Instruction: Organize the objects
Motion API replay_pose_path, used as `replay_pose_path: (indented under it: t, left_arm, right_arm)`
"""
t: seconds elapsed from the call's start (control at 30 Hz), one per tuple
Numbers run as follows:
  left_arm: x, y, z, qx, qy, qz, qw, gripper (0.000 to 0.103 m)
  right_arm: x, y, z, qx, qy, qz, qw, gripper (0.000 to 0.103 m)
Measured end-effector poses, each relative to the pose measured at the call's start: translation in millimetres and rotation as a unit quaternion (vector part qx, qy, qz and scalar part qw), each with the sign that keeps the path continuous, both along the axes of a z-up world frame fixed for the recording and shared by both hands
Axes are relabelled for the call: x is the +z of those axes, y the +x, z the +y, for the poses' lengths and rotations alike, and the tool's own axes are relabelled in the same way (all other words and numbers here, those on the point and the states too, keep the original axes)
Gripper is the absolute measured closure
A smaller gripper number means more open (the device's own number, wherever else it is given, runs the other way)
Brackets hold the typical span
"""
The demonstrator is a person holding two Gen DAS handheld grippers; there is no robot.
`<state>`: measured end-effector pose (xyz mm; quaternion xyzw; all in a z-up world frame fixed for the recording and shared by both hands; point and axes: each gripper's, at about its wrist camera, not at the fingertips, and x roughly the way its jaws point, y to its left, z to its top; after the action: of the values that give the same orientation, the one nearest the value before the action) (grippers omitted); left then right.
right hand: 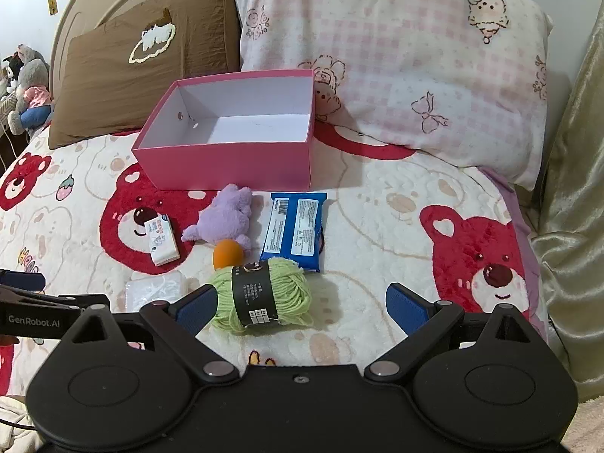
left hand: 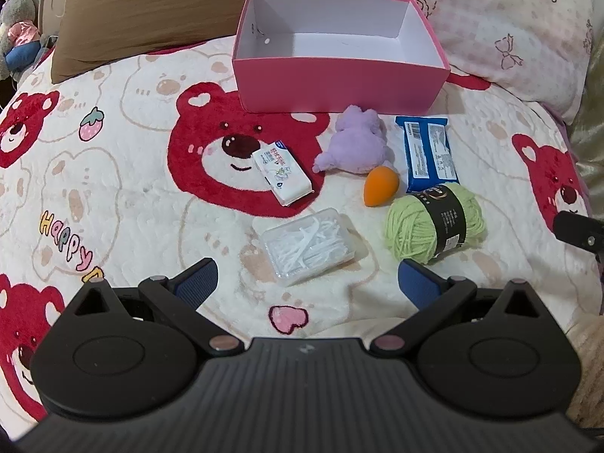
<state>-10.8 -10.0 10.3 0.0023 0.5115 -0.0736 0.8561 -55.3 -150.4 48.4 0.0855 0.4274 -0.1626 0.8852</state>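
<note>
Pink cardboard, white inside, makes up the open rectangular box [left hand: 339, 64] that lies well ahead of both your tongs on the bed, with nothing in it that shows. Nearer to you, in a loose cluster on the cream fleece blanket with red bear faces [left hand: 113, 204], lie the loose things. Your left tongs [left hand: 307, 283] stand wide open, holding nothing; just ahead of them, between the blue pads, sits the clear plastic case of white floss picks [left hand: 309, 251]. Beyond it and slightly left is the small white tissue pack with a printed wrapper [left hand: 282, 175]. Ahead and right of those tongs lie the orange teardrop makeup sponge [left hand: 381, 185], the fluffy lilac plush toy [left hand: 356, 143] just behind it, and the blue foil snack packet with a white label [left hand: 428, 154].

Your right tongs [right hand: 298, 307] are spread wide too, gripping nothing. The light green ball of yarn with a black paper band [right hand: 264, 294] lies between their pads, close against the left one and well apart from the right one. Behind the box lean a brown pillow [right hand: 143, 75] and a pink checked pillow with animal prints [right hand: 415, 68].
</note>
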Motion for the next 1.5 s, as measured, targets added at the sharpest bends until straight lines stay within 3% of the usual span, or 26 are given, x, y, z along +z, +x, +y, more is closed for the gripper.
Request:
replay_pose_path:
  t: [1.0,1.5]
  left_arm:
    - [-7.3,0.3,1.6,0.008,-0.009,0.017,0.9998,0.000]
    - [-9.4,0.1,1.6,0.008,-0.009,0.020,0.9997,0.000]
  right_arm:
    - [-2.8,2.1,5.5,0.003,-0.005,0.004,1.000,0.005]
    - [-4.4,1.4,3.7,0.029,0.017,0.002,0.999,0.003]
